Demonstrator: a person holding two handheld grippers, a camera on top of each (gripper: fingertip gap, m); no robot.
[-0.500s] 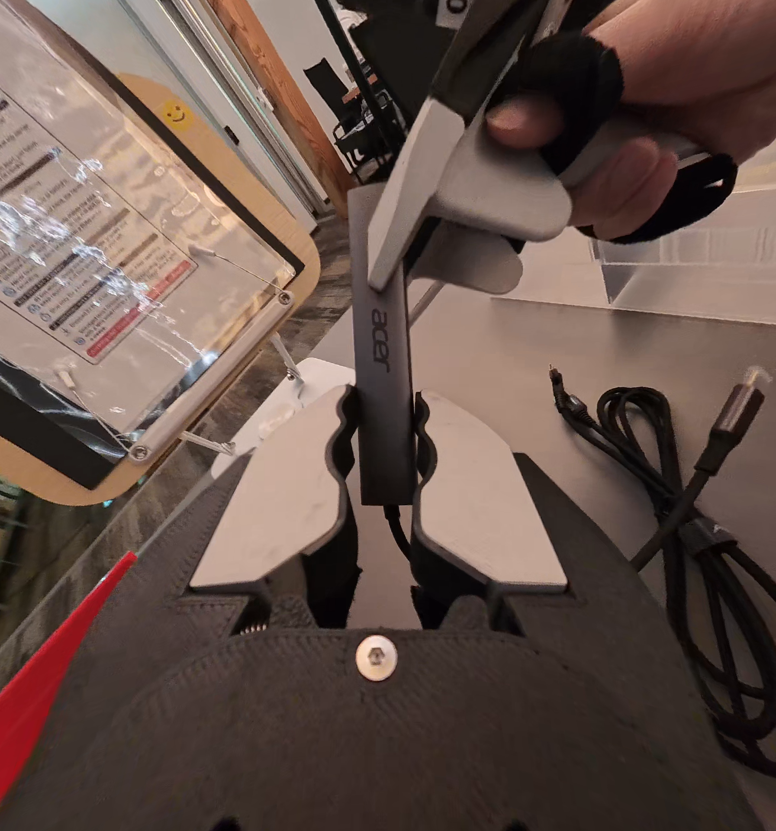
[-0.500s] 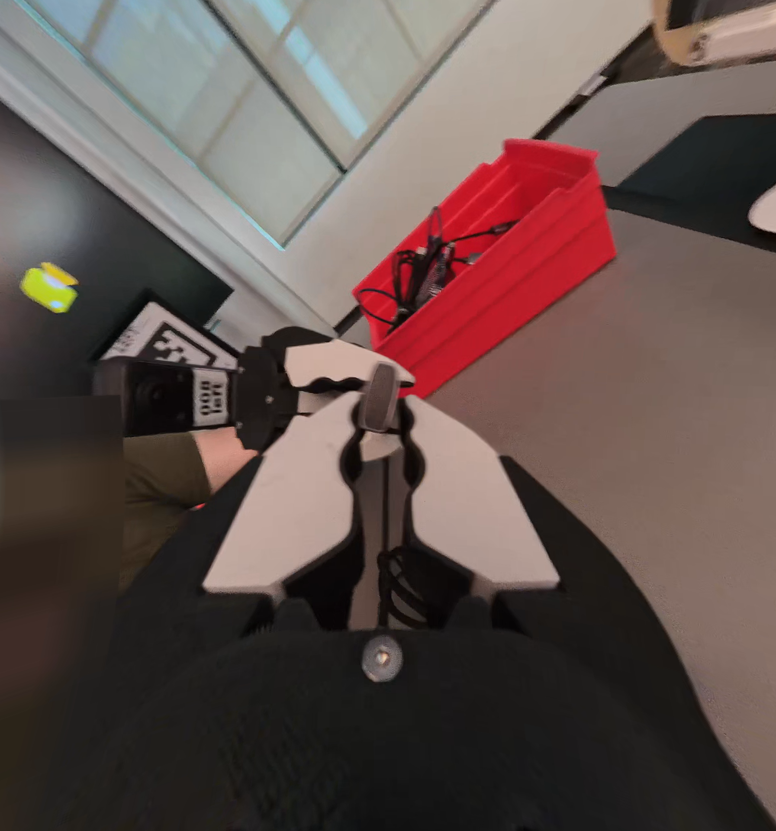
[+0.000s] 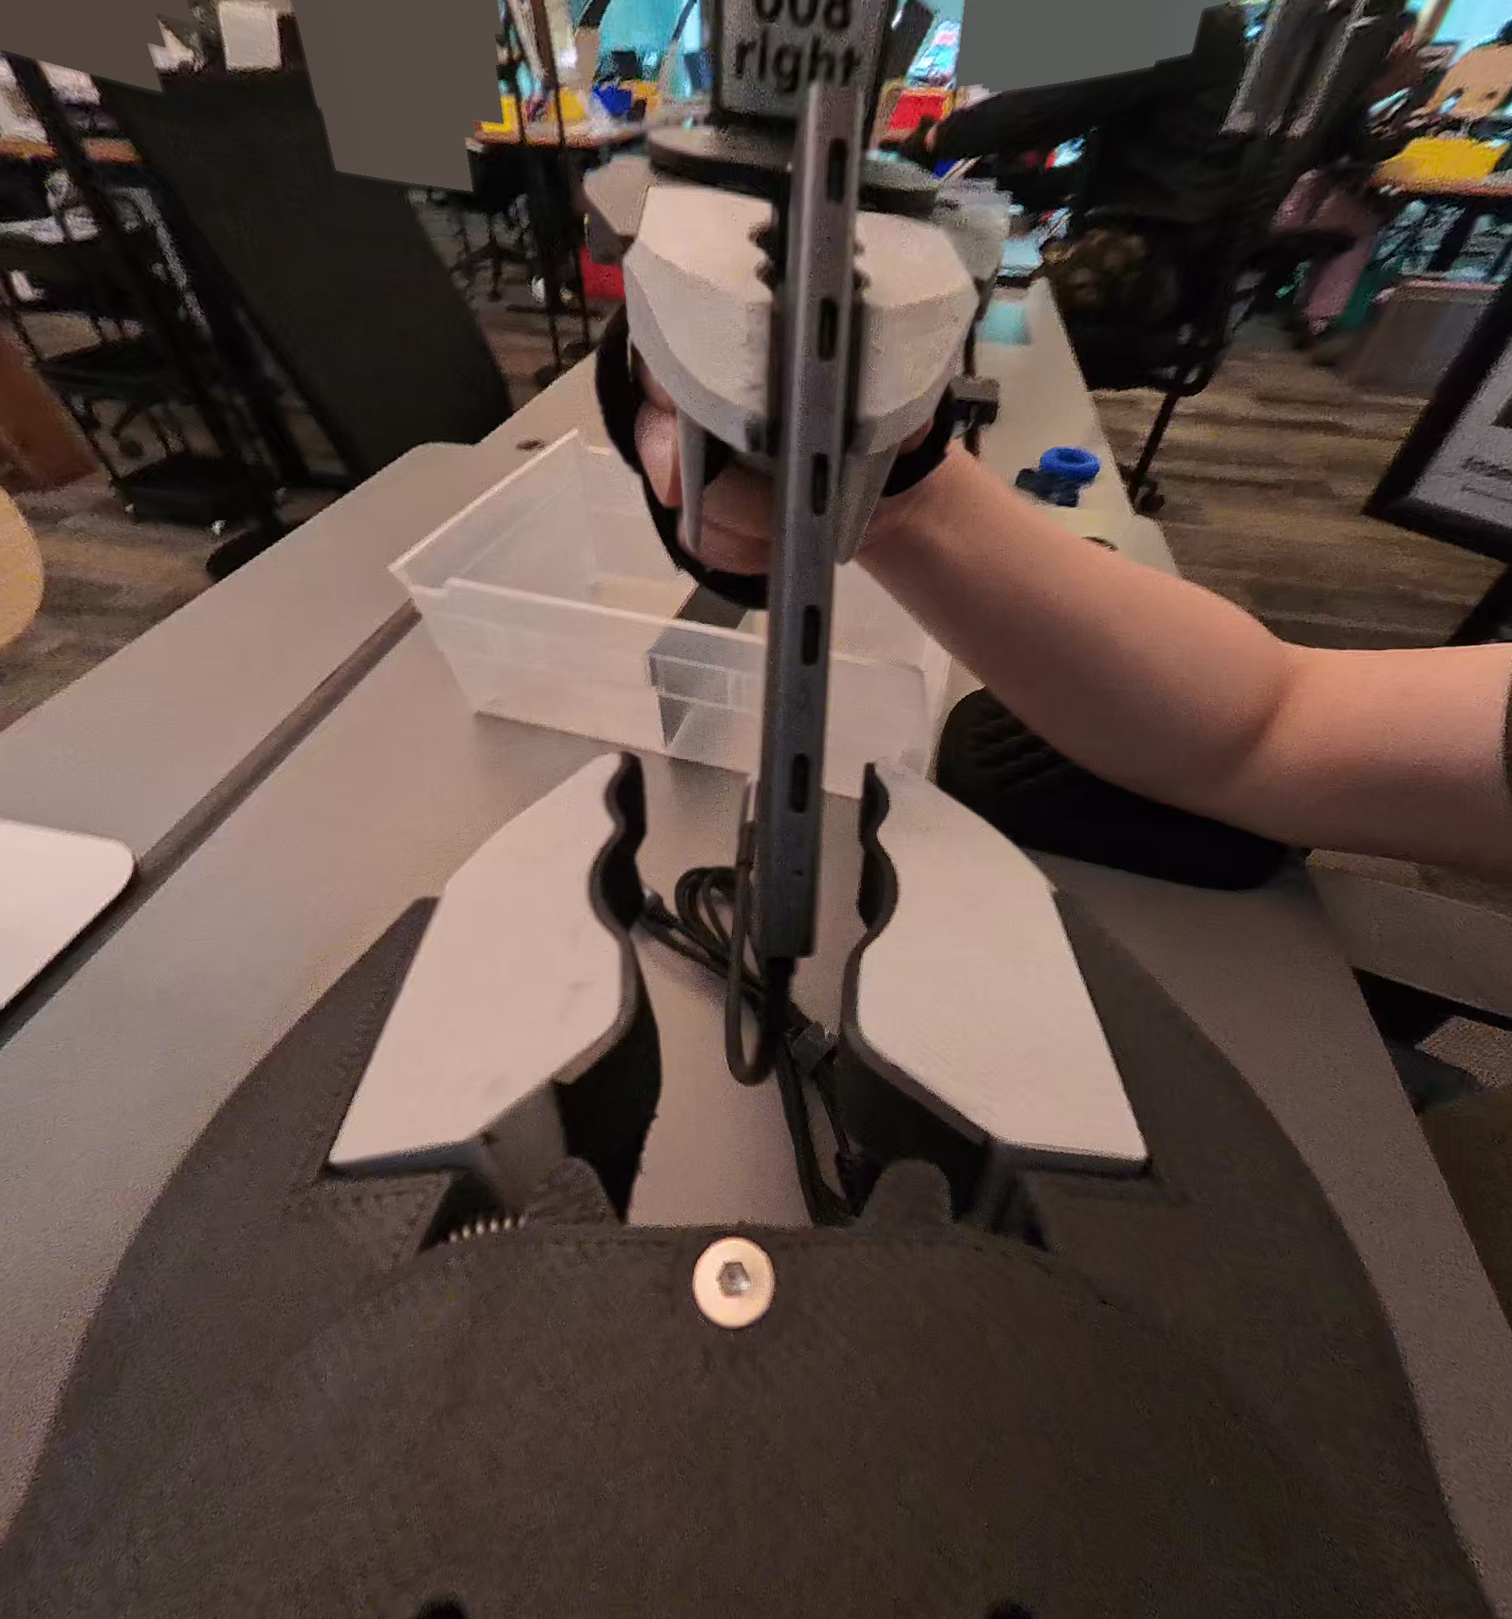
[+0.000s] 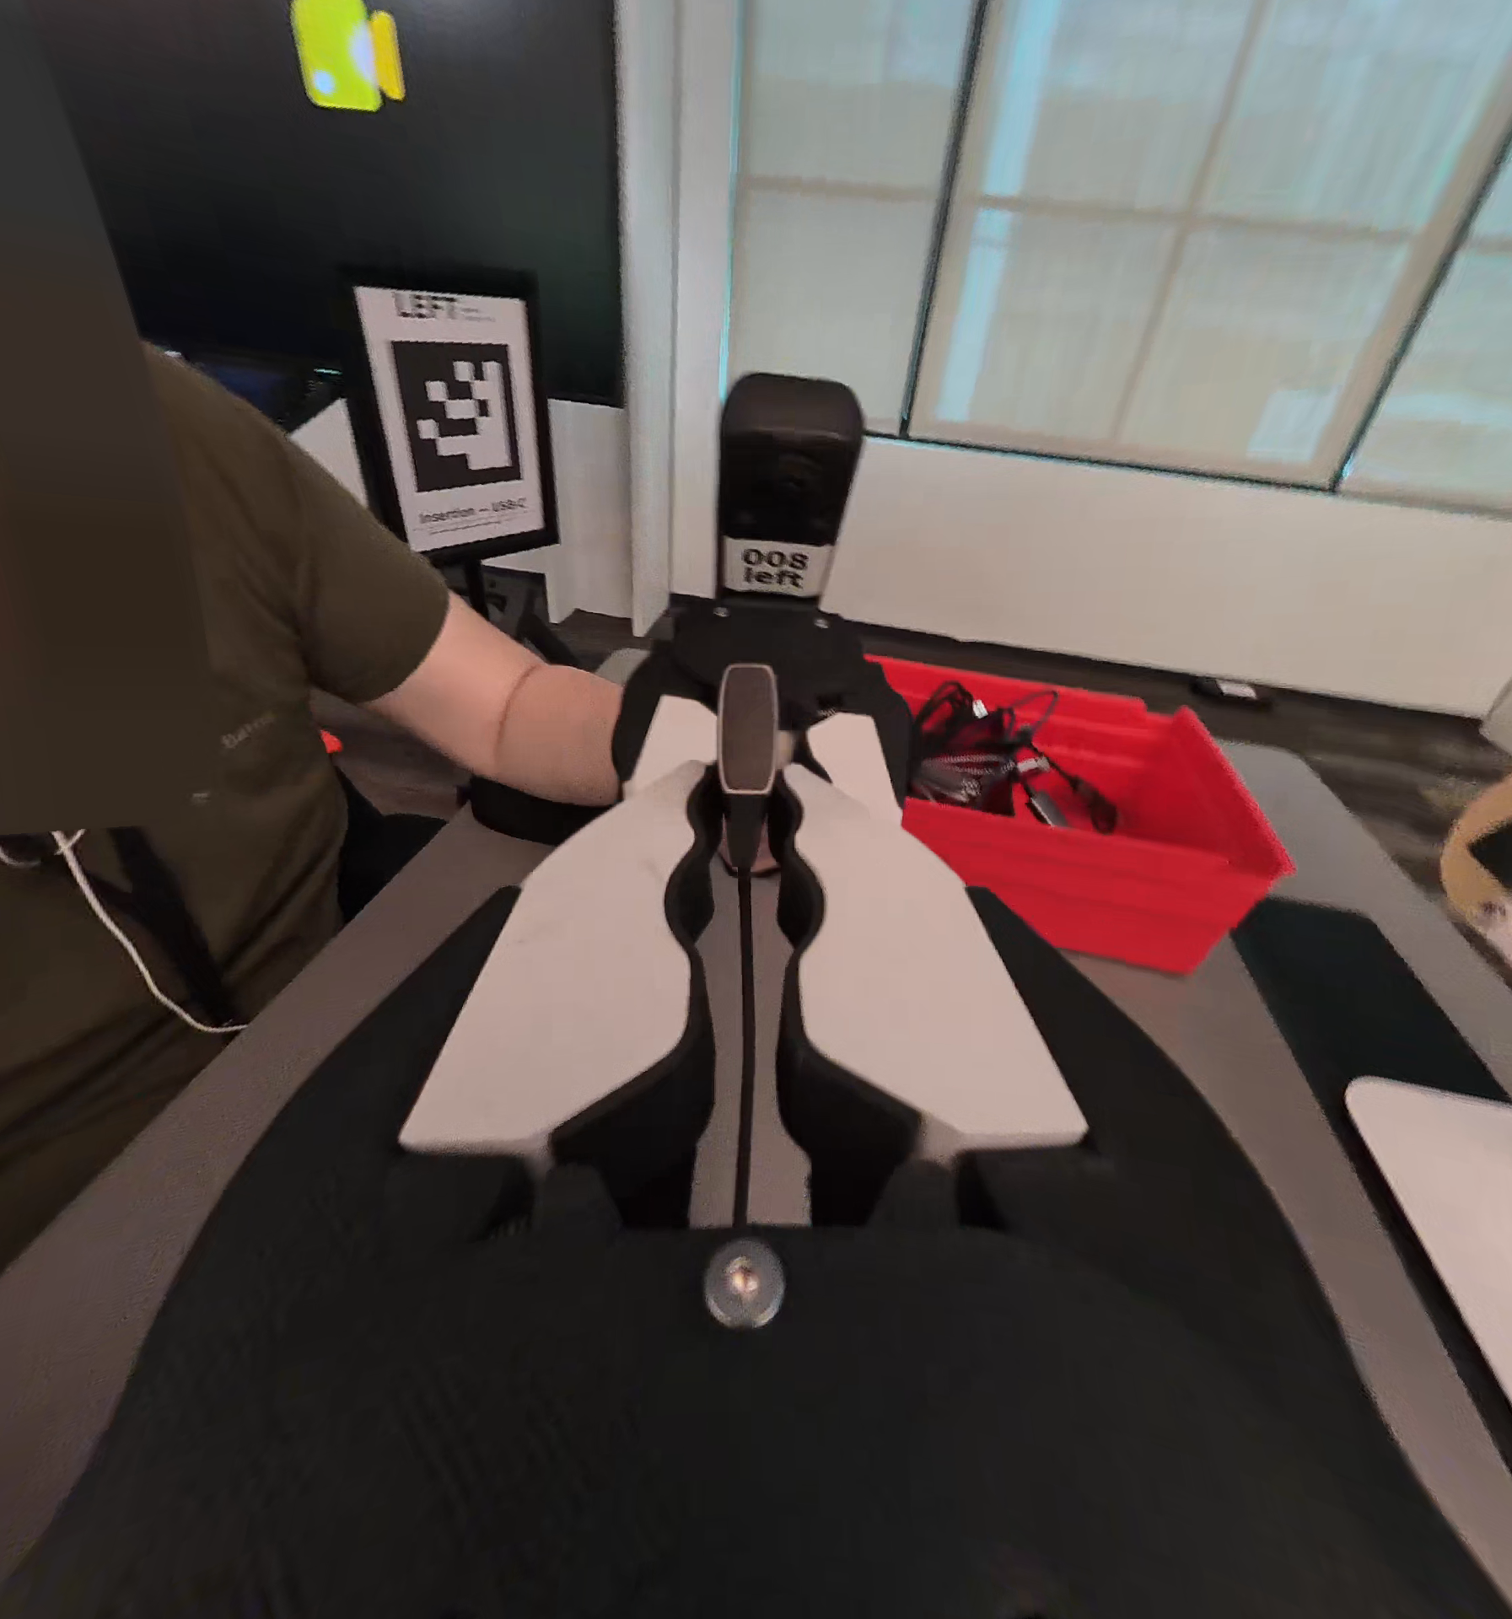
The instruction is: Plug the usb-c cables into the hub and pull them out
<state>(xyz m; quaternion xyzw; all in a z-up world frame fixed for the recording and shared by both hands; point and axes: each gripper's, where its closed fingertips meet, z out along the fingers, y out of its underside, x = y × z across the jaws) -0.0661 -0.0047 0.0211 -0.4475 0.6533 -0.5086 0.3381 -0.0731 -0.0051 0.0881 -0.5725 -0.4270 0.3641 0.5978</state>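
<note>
A grey hub (image 3: 794,613) with several ports along its edge is held above the grey table (image 3: 314,841). My right gripper (image 3: 809,447) is shut on its far half; in the right wrist view the right gripper (image 4: 745,780) clamps the hub (image 4: 745,740), seen end-on. My left gripper (image 3: 748,780) is open, with the hub's near end between its fingers and a clear gap on the left side. The hub's own black cable (image 3: 739,1034) loops below it. A coiled black USB-C cable (image 3: 708,902) lies on the table beneath.
A clear plastic bin (image 3: 551,613) stands behind the hub. A red bin (image 4: 1102,885) with several cables (image 4: 980,762) stands beyond the left gripper (image 4: 761,683). A white flat object (image 3: 16,911), a black pad (image 3: 1085,815) under the person's forearm (image 3: 1173,683) and a blue object (image 3: 1059,469) lie around. Spacing between my two grippers at the tips: around 6 cm. About 40 cm separates my left fingertips from the white flat object (image 3: 16,911).
My left gripper has opened and let go of the hub. The right gripper still holds it. Both views have swung round and the hub now shows its port edge.
</note>
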